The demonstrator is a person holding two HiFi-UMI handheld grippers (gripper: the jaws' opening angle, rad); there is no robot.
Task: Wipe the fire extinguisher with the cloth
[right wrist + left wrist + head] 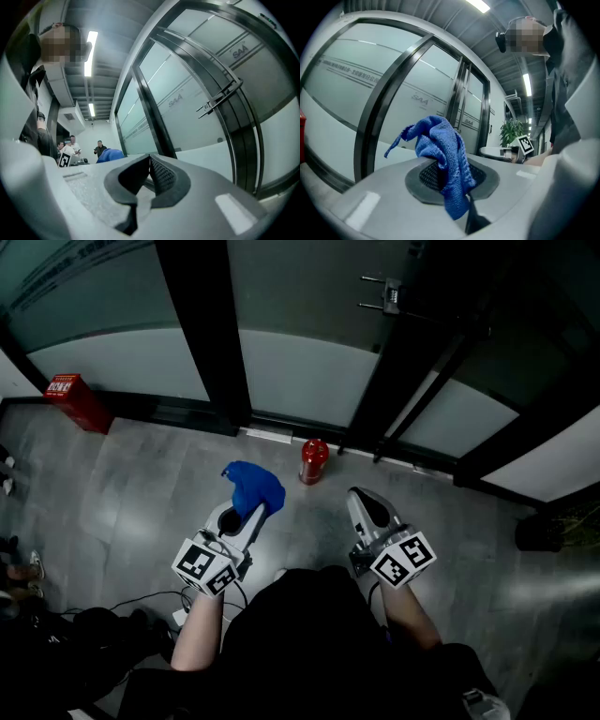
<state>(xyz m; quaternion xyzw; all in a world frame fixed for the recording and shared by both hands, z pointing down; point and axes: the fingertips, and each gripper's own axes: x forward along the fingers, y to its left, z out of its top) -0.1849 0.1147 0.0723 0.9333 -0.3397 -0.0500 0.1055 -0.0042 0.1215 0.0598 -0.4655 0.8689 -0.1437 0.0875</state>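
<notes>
A small red fire extinguisher [313, 461] stands on the grey floor at the foot of the glass doors. It does not show in either gripper view. My left gripper [247, 512] is shut on a crumpled blue cloth [254, 486], held a little left of and short of the extinguisher. In the left gripper view the cloth [440, 145] bunches up above the jaws of the left gripper [446, 177] and hangs down between them. My right gripper [367, 506] hovers to the extinguisher's right, jaws together and empty. The right gripper [150, 174] points at the glass wall.
Frosted glass doors with dark frames [208, 343] and a metal handle [380, 294] run along the far side. A red box [77, 401] sits at the far left by the wall. A dark pot [539, 531] stands at the right. Cables [141, 601] lie near my feet. People [99, 148] stand far off.
</notes>
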